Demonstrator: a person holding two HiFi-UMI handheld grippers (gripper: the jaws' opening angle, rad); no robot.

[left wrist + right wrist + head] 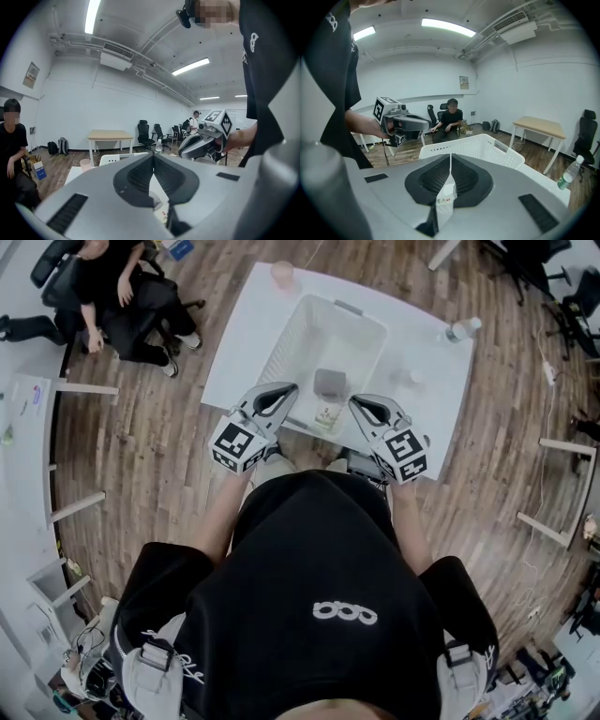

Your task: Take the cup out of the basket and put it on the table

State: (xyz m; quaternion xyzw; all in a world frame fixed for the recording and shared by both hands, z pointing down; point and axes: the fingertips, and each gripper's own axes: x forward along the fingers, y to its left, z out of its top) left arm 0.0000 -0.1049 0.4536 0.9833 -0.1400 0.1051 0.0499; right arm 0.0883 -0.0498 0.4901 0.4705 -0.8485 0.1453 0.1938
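while both pairs of jaws are pressing together on nothing, the left hand-held gripper and the right hand-held gripper are hovering side by side at the near edge of the white counter. just beyond them, the grey cup is sitting inside the white basket, near its front wall. a pink cup and a bottle are standing at the counter's far corners.
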